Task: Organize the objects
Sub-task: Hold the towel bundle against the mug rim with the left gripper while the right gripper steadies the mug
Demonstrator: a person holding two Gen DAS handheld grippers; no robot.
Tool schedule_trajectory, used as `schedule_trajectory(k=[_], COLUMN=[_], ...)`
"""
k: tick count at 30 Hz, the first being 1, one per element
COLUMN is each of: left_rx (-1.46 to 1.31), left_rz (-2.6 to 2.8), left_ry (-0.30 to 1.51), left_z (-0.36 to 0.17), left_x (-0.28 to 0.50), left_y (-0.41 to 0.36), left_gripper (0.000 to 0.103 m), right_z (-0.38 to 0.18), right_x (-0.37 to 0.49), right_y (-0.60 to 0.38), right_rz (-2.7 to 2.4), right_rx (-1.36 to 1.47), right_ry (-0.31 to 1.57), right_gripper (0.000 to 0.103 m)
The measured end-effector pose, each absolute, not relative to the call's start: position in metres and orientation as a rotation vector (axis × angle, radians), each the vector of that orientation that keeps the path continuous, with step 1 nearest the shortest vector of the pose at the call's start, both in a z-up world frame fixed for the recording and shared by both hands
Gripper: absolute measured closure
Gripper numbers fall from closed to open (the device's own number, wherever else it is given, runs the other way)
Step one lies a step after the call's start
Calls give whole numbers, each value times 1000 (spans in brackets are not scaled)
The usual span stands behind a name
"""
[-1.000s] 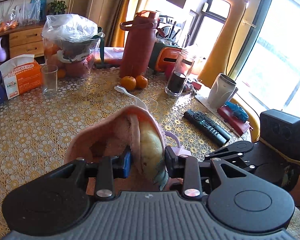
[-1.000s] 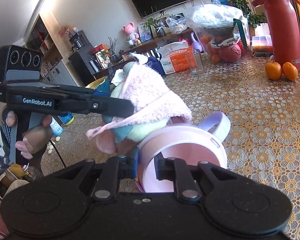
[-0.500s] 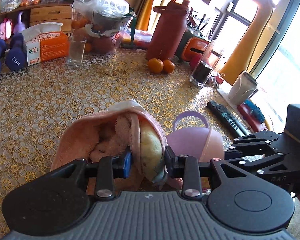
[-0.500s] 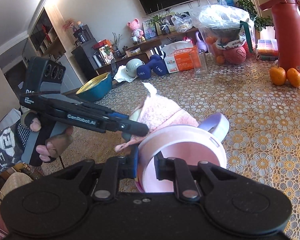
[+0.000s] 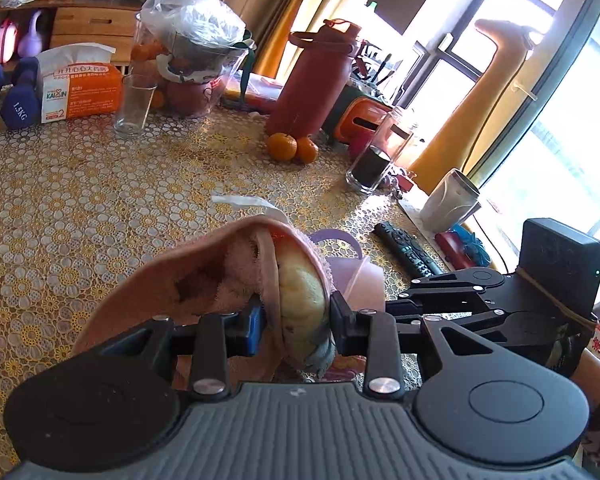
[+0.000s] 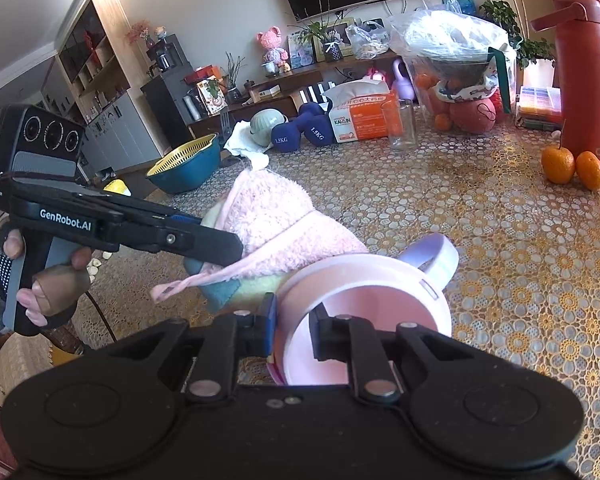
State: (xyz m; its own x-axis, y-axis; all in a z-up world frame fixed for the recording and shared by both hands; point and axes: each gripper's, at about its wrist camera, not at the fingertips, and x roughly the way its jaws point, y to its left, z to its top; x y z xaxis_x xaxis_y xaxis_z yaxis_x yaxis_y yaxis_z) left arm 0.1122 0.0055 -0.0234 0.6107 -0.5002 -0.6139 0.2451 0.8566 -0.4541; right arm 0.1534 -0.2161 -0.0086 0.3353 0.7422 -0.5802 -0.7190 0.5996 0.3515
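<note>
Left tool: pinching the pink towel bundle, held just above the worktop.
Right tool: clamped on rim of the pink cup — cup tilted, mouth toward cam.
Towel vs cup: touching, side by side; not inside yet.
Done: both items picked up.
Left: prob. stuff towel in cup, then clear the rest, e.g. remote and oranges.

A red bottle is seen standing on the table. Two oranges are placed at its base. A clear glass and an orange tissue pack are noted left of it, a remote control to its right.
</note>
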Motion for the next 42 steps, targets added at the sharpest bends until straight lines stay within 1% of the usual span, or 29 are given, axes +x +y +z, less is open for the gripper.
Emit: schedule_trajectory(k=[3,17,25,34,42], left_rx=[-363,-295,-289,-200,-179], left_rz=[-413,-352,-389,-474,-470], left_ry=[830,911,853,762,758], left_z=[-32,-63,-34,8,6], left_x=[122,142,111,86,100], left_y=[11,3,11,-27,-41], left_gripper=[70,70,70,70,70], right_z=[-8,-8,-9,-14,-14], right_x=[157,161,159,153,152], right_y=[-217,-217,-219,-231,-234], right_rz=[951,959,967,971,973], right_rx=[33,30,28,63,63], right_ry=[777,778,781,773,763], right_gripper=[87,87,88,88,88])
